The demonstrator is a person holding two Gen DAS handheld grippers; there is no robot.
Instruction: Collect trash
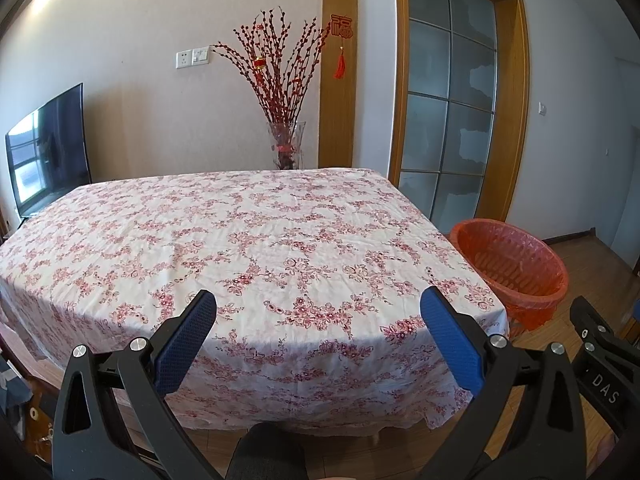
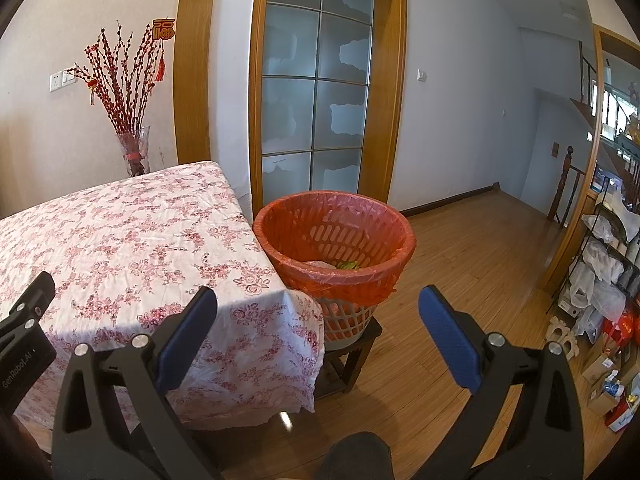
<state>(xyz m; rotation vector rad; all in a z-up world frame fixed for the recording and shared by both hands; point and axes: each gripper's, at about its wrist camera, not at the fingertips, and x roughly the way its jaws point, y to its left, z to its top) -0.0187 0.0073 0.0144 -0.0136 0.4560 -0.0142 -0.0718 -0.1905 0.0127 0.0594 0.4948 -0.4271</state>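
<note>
Left gripper: the black two-finger left gripper with blue ribbed pads (image 1: pixel 318 320) is spread wide and empty, hanging off the near edge of the table.
Right gripper: the black right gripper with blue pads (image 2: pixel 318 316) is likewise released, gripping nothing, aimed past the table's corner towards the bin.
Table: the table under a white cloth printed with pink flowers (image 1: pixel 248 240) shows no litter in either view; its top is bare cloth as far as I can see.
Bin: the round slatted plastic basket lined with a thin red plastic bag (image 2: pixel 336 236) stands on a small dark wooden stool (image 2: pixel 348 360), just beside the table's corner, at 12 o'clock from the right gripper and at 2 o'clock from the left.
Trash: pale and yellow-green scraps (image 2: pixel 340 265) lie at the bottom of the bin, mostly hidden by the rim; what they are I cannot tell.
Handling, judged: the scraps look light and soft, so a gentle pinch would do. The liner is thin, slippery and likely to tear.
Where to grip, judged: the bunched red film hanging below the rim at 5 o'clock offers the thickest hold.
Stage, judged: the table looks cleared, so collecting seems near its end.
</note>
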